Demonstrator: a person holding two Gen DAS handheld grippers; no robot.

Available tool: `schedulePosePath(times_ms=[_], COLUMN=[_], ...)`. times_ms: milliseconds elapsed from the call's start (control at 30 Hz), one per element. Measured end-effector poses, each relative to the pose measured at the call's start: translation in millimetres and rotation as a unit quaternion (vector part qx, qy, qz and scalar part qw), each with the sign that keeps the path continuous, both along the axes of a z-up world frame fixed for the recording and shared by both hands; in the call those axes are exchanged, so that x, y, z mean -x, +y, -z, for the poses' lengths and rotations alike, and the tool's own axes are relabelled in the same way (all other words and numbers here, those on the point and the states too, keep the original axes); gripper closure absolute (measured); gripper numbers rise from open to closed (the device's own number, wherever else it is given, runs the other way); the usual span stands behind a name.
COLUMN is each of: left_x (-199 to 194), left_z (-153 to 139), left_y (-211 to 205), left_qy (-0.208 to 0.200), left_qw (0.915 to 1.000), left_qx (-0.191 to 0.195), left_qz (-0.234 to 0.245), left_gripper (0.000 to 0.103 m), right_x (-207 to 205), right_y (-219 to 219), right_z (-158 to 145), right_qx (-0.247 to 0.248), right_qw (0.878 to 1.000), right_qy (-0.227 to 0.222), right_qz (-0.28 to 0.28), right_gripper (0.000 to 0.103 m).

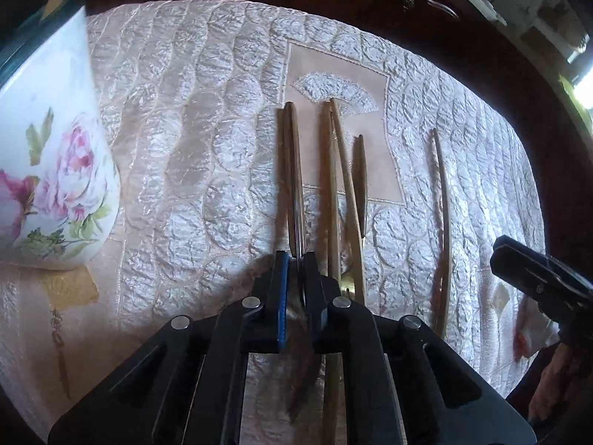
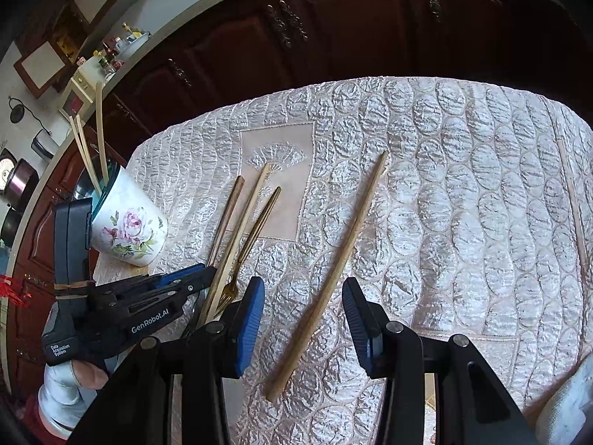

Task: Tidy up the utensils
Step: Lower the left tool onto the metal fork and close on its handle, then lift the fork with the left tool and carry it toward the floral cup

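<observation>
So, left gripper (image 2: 207, 272) body reads "GenRobot.AI", plus small "Data Acquisition System" label. Jaws pressed together, pinching thin knife (image 1: 296, 200) lying on quilted worktop cover (image 2: 463, 204) beside gold fork (image 2: 252, 237) and chopsticks (image 2: 237, 237). Right gripper (image 2: 304, 319) spread, wooden chopstick (image 2: 333, 270) lying between fingers, untouched. Floral cup (image 2: 128, 222) with more chopsticks near left edge.

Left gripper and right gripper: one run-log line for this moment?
left gripper: shut on wooden-handled utensil | right gripper: open, straddling wooden stick, not touching | floral cup: holds chopsticks
</observation>
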State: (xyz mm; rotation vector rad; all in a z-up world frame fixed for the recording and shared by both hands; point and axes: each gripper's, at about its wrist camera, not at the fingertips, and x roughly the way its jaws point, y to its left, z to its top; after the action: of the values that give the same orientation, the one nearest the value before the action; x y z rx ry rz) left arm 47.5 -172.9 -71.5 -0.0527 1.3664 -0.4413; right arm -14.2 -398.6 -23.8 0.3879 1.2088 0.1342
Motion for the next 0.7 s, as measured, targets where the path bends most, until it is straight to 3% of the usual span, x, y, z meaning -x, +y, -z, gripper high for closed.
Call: schedulePosePath(times_ms=[367, 600, 667, 700], left_x=[57, 85, 81, 77], left_z=[-15, -27, -34, -38], left_y=[55, 75, 75, 75], left_qy=[-0.008, 0.003, -0.008, -0.021], left_qw=[0.9997, 0.9996, 0.9996, 0.9994], left_qx=[-0.021, -0.026, -0.025, -0.029], left_qz=[0.000, 0.004, 0.004, 0.004], left_gripper=[0.099, 0.099, 0.096, 0.090], right_x=[10, 19, 22, 23], right_y=[5, 7, 6, 4], right_z=[-11, 11, 19, 21], right_qx=[-0.009, -0.020, -0.023, -0.024], right_qw=[0.999, 0.998, 0.998, 0.998], right_qy=[-0.005, 0.032, 0.044, 0.047], right_qz=[-0.033, -0.043, -0.037, -0.033], right_gripper=[0.064, 0.064, 0.064, 0.064])
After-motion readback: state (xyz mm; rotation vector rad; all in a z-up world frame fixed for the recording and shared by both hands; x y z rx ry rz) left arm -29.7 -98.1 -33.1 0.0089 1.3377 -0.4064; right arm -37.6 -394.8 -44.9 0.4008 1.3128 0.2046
